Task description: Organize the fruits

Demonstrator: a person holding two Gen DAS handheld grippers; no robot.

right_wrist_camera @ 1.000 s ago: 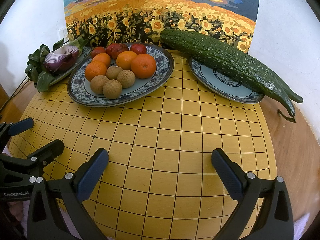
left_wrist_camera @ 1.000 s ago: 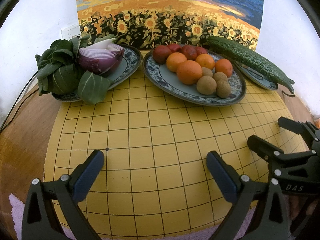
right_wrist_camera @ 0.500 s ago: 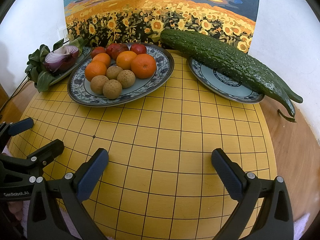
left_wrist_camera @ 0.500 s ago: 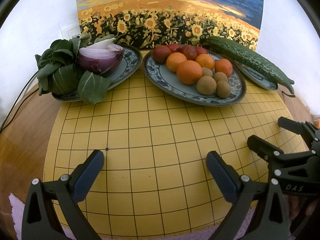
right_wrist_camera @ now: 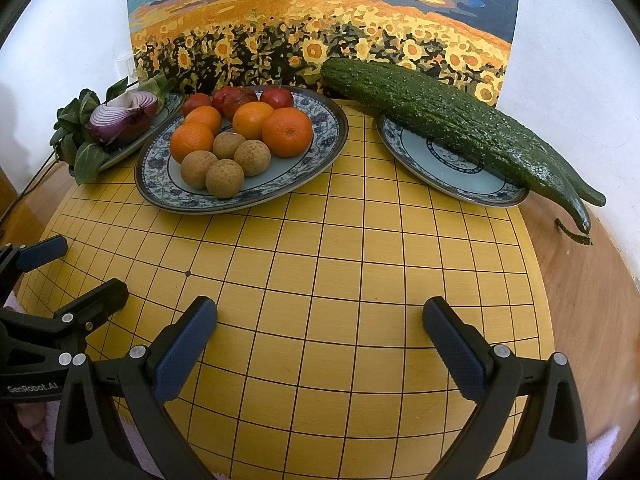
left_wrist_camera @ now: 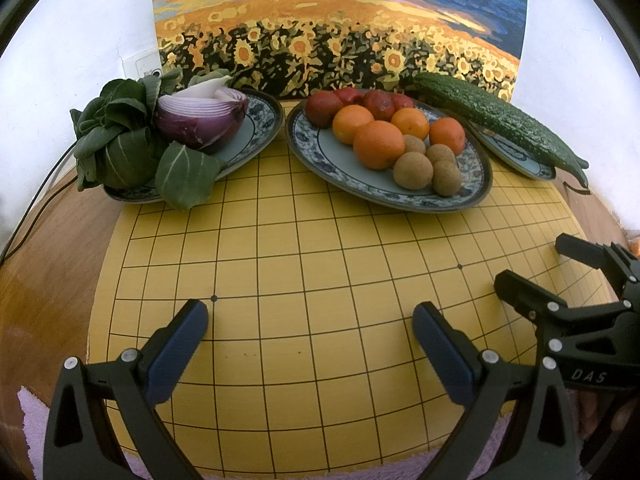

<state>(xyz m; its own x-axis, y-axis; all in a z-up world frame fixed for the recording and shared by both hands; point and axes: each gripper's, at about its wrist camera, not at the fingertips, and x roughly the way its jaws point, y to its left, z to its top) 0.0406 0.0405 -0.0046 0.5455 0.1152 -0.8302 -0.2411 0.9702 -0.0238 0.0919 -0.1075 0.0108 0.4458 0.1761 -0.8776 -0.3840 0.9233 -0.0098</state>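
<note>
Basically both tongs hovered low over the near edge of the yellow grid board (left_wrist_camera: 304,280), nothing gripped. Left tongs (left_wrist_camera: 310,344) were spread wide, empty. Right tongs (right_wrist_camera: 320,338) were also spread wide, empty, just beside the left tongs on their right. Fruit plate (right_wrist_camera: 320,148) sat ahead of both, far side of the board, slightly left of the right tongs' line. On it: four oranges (right_wrist_camera: 287,132), four small brown round fruits (right_wrist_camera: 225,178) nearest the tongs, red fruits (right_wrist_camera: 234,100) at the back, all touching in a cluster. Ahead-left of the left tongs was a plate (left_wrist_camera: 260,128) with a halved red onion (left_wrist_camera: 200,120) and leafy greens (left_wrist_camera: 120,140). Ahead-right of the right tongs, a third plate (right_wrist_camera: 440,164) carried a long green bumpy cucumber (right_wrist_camera: 452,124) overhanging both rims. Sunflower painting (right_wrist_camera: 320,32) stood behind against the wall. Wooden tabletop (right_wrist_camera: 580,280) showed around the board.
</note>
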